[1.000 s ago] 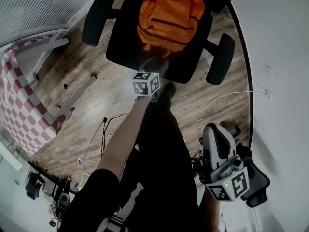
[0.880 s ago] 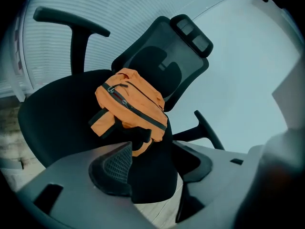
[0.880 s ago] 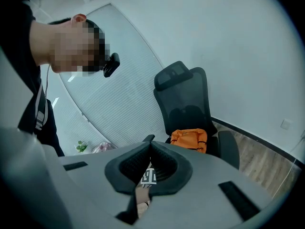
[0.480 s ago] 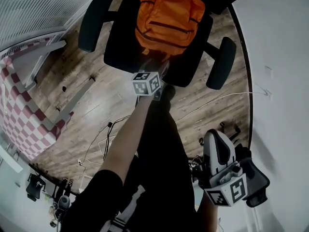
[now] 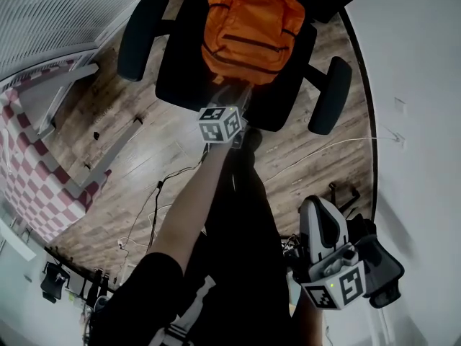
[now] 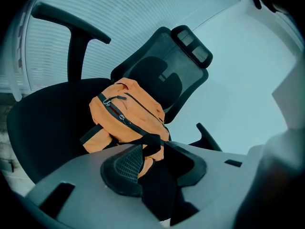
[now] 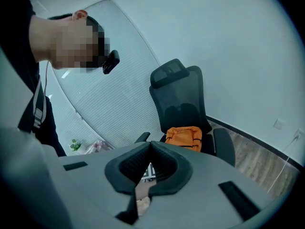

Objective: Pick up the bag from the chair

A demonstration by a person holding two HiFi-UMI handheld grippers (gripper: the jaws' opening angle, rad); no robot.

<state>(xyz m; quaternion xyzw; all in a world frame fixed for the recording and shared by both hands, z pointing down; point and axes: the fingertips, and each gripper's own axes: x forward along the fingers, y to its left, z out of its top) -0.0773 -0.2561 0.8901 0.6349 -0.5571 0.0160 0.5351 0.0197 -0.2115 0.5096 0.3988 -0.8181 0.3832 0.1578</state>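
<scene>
An orange backpack lies on the seat of a black office chair. My left gripper reaches to the bag's near edge. In the left gripper view the backpack rests against the chair's backrest. One of its black straps runs down between the jaws of my left gripper, which is shut on it. My right gripper hangs low beside my leg, far from the chair. In the right gripper view it is shut and empty, with the backpack far ahead.
The chair's armrests flank the seat. A white wall with a socket runs along the right, and window blinds fill the upper left. A red-and-white checked cloth lies at the left. Cables trail over the wooden floor.
The left gripper stays at the bag's near edge. The right gripper has sunk a little lower. The bag and chair have barely shifted.
</scene>
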